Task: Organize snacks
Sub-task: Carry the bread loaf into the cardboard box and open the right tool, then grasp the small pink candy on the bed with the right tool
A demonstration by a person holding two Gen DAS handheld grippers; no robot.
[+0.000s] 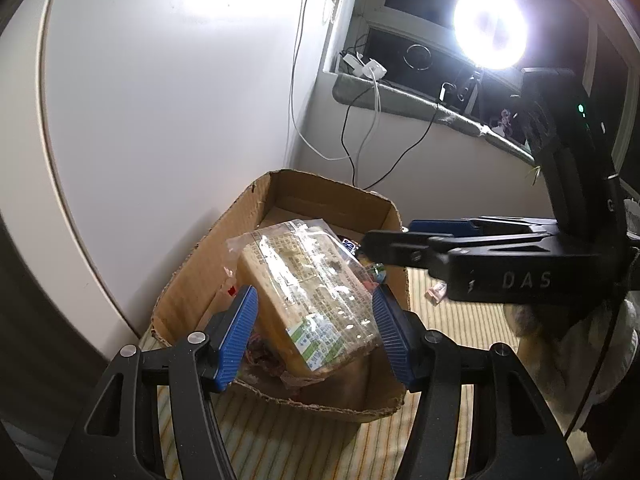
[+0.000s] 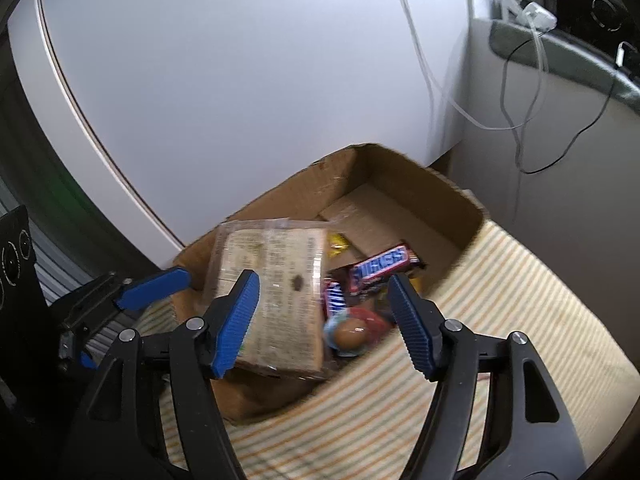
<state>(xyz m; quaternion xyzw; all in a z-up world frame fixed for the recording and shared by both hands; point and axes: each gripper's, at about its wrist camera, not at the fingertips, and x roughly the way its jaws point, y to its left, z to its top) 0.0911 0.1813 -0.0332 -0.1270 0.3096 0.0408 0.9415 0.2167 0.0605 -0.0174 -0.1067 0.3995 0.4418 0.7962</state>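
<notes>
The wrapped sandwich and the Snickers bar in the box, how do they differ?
The wrapped sandwich is a big pale block in clear printed film; the Snickers bar is a small, slim bar in a dark brown wrapper with blue lettering. The sandwich leans tilted on top of other snacks; the Snickers lies lower, nearly flat. Both sit inside the cardboard box, free of either set of tongs.

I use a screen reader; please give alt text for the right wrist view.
An open brown cardboard box on a striped cloth holds a clear-wrapped tan snack block, a Snickers bar and a round chocolate egg. The right gripper hovers open above them.
</notes>
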